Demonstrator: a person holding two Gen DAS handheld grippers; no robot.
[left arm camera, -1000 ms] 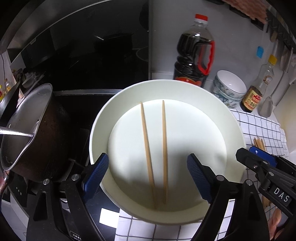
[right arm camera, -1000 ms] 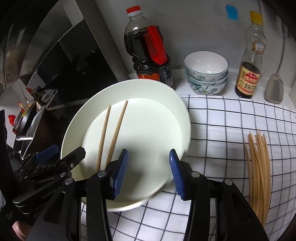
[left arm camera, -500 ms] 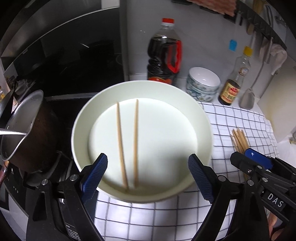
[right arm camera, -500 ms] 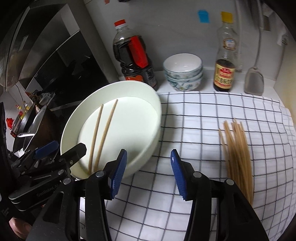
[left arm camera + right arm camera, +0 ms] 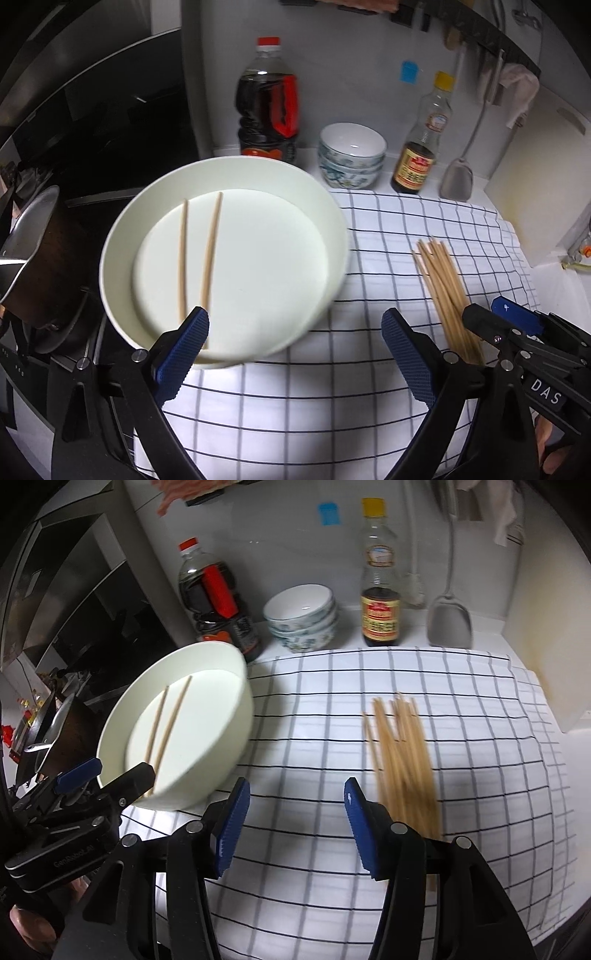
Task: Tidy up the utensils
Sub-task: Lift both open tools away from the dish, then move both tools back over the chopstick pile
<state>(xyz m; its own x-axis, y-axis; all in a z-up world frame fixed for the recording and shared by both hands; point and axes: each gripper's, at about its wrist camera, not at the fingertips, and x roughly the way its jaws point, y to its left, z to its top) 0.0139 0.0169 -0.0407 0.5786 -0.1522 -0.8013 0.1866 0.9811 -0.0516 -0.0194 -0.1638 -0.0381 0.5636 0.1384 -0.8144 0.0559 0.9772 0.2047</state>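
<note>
Bamboo-coloured thin chopstick bundle (image 5: 402,753) on checked cloth: light, stiff, roll-prone; I'd pinch one mid-shaft. Left tongs (image 5: 295,354) and right tongs (image 5: 295,827) gape wide, empty.

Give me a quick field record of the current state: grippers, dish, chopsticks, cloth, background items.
left gripper: open, empty, over the checked cloth
right gripper: open, empty, just left of the loose pile
white dish: at the cloth's left edge
chopsticks in dish: two, roughly side by side
loose chopsticks: pile on the cloth, right of the dish
back wall: soy sauce jug, stacked bowls, small sauce bottle, spatula
far left: pan
</note>
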